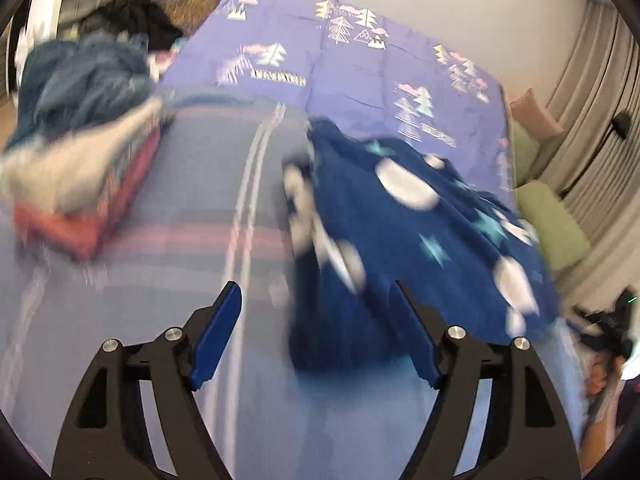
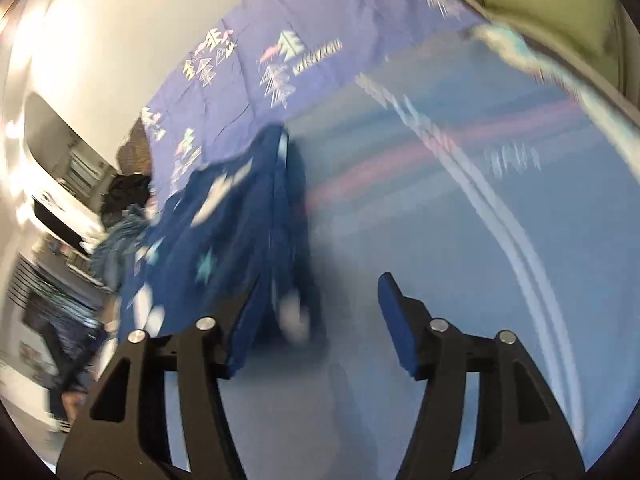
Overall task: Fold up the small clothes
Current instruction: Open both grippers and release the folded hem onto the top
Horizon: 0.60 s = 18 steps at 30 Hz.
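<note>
A dark blue garment with white dots and teal stars (image 1: pixel 404 236) lies rumpled on the striped blue cloth (image 1: pixel 208 200) over the bed. My left gripper (image 1: pixel 316 296) is open and empty, just above the garment's near left edge. In the right wrist view the same garment (image 2: pixel 236 216) lies to the left. My right gripper (image 2: pixel 320 292) is open and empty, its left finger (image 2: pixel 244 320) close over the garment's near edge. Both views are motion-blurred.
A pile of clothes (image 1: pixel 80 92) and a folded stack with a red piece (image 1: pixel 76 196) sit at the left. A purple tree-print sheet (image 1: pixel 360 60) covers the far bed. Green cushions (image 1: pixel 552 220) lie past the right edge.
</note>
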Motion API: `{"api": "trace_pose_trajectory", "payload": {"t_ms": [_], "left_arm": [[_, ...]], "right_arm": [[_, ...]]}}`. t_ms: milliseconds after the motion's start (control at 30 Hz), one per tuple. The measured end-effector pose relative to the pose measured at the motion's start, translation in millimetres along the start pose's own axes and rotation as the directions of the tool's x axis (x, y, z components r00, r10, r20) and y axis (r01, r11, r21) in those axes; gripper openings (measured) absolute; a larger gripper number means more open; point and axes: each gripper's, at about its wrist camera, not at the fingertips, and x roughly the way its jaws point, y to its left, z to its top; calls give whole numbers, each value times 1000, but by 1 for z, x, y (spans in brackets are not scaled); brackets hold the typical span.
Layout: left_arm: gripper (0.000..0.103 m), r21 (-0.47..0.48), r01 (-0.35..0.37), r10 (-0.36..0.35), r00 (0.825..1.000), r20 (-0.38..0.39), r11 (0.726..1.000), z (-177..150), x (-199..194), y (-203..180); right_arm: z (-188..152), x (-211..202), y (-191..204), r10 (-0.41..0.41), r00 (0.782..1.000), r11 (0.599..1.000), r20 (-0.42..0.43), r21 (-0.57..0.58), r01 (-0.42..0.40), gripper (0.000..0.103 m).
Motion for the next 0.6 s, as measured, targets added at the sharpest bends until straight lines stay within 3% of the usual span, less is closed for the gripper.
{"api": "trace_pose_trajectory", "payload": {"t_ms": [100,233,267,333,467,500,533,567,600], "left_arm": [[76,-82,97,-101,994,-37,992,-29,-6,0],[78,-163,185,-207,970,-128,969,-45,20,-7],[84,-179,202,-226,966,-127,963,-45,26,-5],[94,-220,230,-250,966,-66,948,-38,38,-2],[94,-303,207,-222,975,-14,930,-16,60,5],[89,-312,202,-214,977,-3,928,-11,66,6],[59,-314,197,-208,978,-2,929,-7,71,6],[35,-318,216,-228,974,-3,923,-6,74,7],[33,-346,251,-266,964,6,904,-4,74,10]], "right_arm": [[-32,-1,5,78,995,997,-64,25,-77,69],[-44,21,19,157,981,987,-116,59,-151,79],[-43,31,22,182,977,982,-116,74,-174,85],[-35,44,26,186,978,980,-94,87,-178,87],[-16,67,32,149,987,985,-59,98,-143,88],[-14,71,36,128,990,988,-54,92,-122,87],[-13,74,40,103,993,992,-49,82,-99,71],[-11,76,43,48,998,997,-42,65,-45,46],[-8,80,45,33,998,998,-44,63,-31,40]]}}
